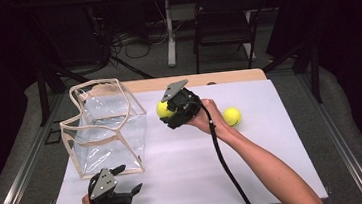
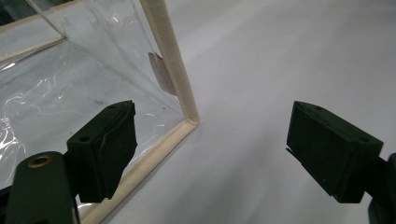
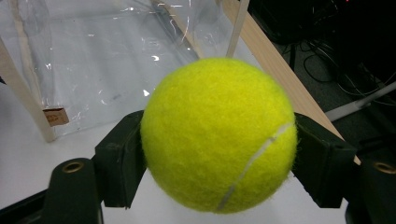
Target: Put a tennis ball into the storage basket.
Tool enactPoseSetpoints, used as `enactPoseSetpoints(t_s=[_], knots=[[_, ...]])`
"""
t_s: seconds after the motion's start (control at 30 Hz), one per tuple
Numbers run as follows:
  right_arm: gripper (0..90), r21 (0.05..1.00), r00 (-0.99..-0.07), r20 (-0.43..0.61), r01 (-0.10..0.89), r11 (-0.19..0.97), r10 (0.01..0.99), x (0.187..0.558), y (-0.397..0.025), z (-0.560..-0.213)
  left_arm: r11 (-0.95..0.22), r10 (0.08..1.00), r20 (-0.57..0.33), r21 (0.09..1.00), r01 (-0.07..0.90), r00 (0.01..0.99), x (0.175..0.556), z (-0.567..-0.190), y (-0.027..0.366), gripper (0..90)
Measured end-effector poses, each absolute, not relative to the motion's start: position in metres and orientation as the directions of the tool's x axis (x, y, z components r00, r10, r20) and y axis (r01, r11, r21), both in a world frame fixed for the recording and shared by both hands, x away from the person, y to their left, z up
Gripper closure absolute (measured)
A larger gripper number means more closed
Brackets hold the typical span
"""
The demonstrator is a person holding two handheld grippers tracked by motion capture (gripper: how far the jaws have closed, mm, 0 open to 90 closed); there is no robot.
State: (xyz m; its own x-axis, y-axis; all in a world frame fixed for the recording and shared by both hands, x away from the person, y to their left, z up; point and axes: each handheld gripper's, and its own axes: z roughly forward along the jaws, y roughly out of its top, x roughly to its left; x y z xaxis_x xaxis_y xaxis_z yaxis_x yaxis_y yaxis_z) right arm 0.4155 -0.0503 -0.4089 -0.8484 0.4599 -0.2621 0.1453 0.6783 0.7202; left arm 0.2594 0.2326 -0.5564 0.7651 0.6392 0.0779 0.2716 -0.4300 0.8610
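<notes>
- Nearest the person's edge of the tabletop [image 1: 186, 182], the left tongs [image 1: 128, 180] rest low on the white surface, jaws spread wide and gripping nothing
- From the left gripper view, the left tongs [image 2: 210, 149] face the near bottom corner of the clear bag [image 2: 70, 84]; one jaw sits in front of the cream-trimmed base edge, the other over bare tabletop [image 2: 280, 56]. Whether the jaw touches the trim cannot be told
- Judgement: the left tongs are stationed beside the bag to steady it if needed
- Farther in, the clear bag [image 1: 106, 132] stands upright with its mouth open upward, the rim sagging unevenly; nothing can be seen inside it
- Beyond, at mid-table, the right tongs [image 1: 165, 109] are raised above the surface, closed on a tennis ball [image 1: 163, 108] just beside the bag's right wall
- From the right gripper view, the jaws press the tennis ball [image 3: 219, 135] on opposite sides at its widest part, the clear bag [image 3: 93, 60] lying ahead
- Judgement: the ball is held high and close so it can clear the rim and drop in
- To the right, a second tennis ball [image 1: 231, 116] lies on the tabletop behind the person's right hand [image 1: 206, 119], untouched
</notes>
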Motion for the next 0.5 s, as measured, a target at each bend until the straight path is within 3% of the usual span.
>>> enactPoseSetpoints(t_s=[0.5], knots=[[26.2,0.72,-0.85,-0.27,0.133,0.681,0.452,0.4174,-0.0423,-0.4,-0.429,0.638,0.077,0.862,0.271,0.766,0.2595,-0.5565,0.2322,16.0]])
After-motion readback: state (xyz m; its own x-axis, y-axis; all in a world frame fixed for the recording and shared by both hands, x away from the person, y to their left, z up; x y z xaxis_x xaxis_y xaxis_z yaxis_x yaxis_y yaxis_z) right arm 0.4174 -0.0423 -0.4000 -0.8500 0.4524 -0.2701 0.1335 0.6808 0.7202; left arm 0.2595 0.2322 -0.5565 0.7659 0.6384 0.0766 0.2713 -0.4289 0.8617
